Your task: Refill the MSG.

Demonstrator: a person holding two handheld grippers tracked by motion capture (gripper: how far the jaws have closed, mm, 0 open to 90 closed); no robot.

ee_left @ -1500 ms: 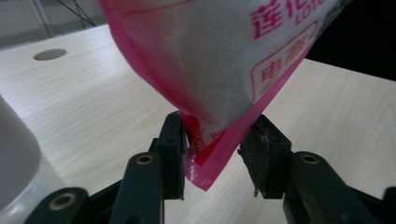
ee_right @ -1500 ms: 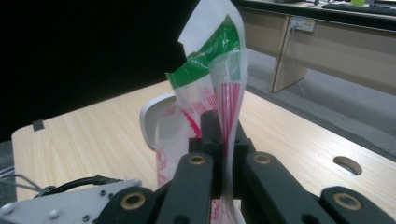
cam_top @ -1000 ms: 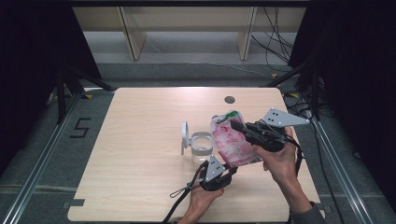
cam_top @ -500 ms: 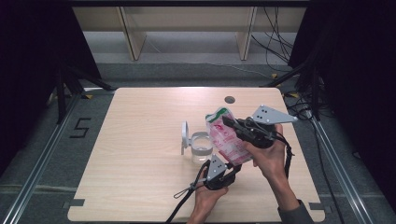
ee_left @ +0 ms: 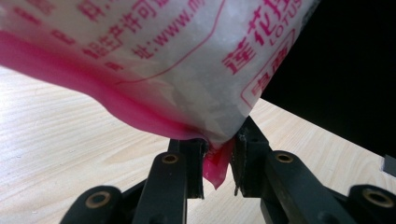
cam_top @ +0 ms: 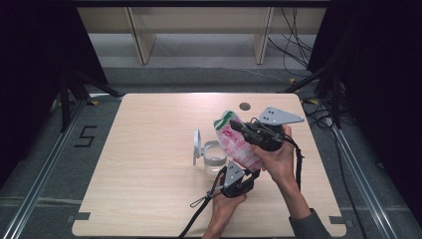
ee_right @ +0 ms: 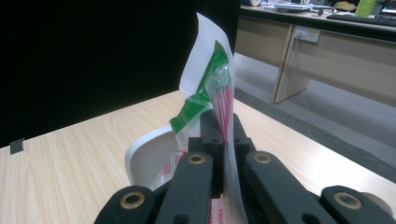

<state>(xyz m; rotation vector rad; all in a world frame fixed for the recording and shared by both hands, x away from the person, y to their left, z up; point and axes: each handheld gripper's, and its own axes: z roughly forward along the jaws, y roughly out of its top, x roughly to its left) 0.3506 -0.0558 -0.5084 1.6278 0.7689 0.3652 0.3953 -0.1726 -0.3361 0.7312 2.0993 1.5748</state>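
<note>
Tilted a little further over since a moment ago, the pink-printed bag of white grains hangs above the table, beside the clear jar, possibly empty. Right gripper clamps its top, left gripper its lower corner.
</note>
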